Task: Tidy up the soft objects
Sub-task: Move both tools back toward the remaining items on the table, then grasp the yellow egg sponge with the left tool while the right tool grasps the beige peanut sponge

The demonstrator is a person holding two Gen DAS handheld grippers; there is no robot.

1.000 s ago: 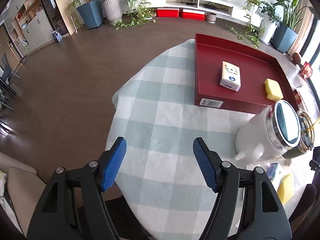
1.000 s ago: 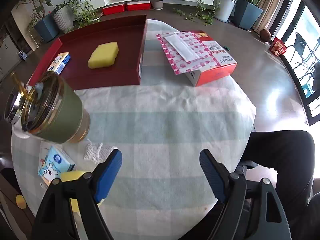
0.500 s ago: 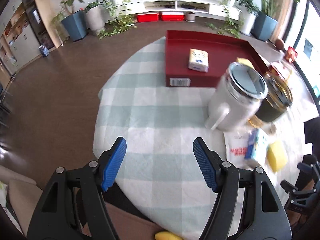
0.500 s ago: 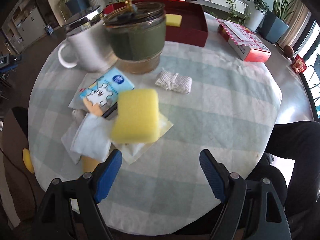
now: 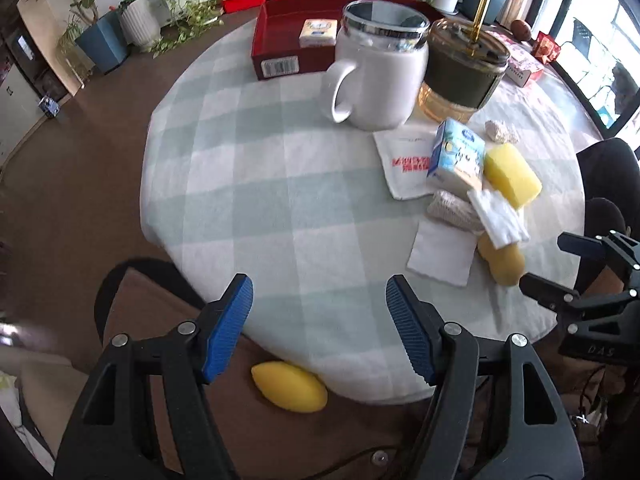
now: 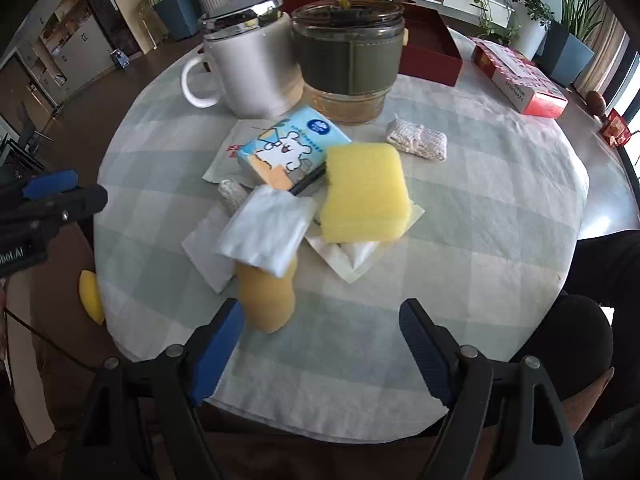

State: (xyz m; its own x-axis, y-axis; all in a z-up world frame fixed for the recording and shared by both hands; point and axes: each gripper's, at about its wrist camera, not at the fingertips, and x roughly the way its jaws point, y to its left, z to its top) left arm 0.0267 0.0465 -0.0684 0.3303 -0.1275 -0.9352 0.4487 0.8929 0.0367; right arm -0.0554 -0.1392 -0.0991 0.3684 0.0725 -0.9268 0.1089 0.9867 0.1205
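A pile of soft things lies on the checked tablecloth (image 6: 480, 184): a yellow sponge (image 6: 366, 192), a blue tissue pack (image 6: 288, 148), a folded white cloth (image 6: 266, 234), a tan sponge (image 6: 268, 296) and a knitted pad (image 6: 416, 142). My right gripper (image 6: 320, 320) is open just in front of the pile, its left finger beside the tan sponge. My left gripper (image 5: 318, 316) is open over the table's near edge, nothing between its fingers. The left wrist view shows the pile to the right: yellow sponge (image 5: 512, 174), tissue pack (image 5: 456, 158), white cloth (image 5: 498, 218).
A white mug (image 6: 252, 68) and a green-sleeved glass cup (image 6: 348, 60) stand right behind the pile. Further back are a red tray (image 5: 288, 44) holding a tissue pack (image 5: 318, 32), and a red box (image 6: 520, 76). A yellow lemon-shaped thing (image 5: 290, 386) lies on the brown seat below.
Both grippers swung across the table toward the pile; the mug, cup and soft things came into the left view. The pile now sits closer to the right gripper. Both stayed open.
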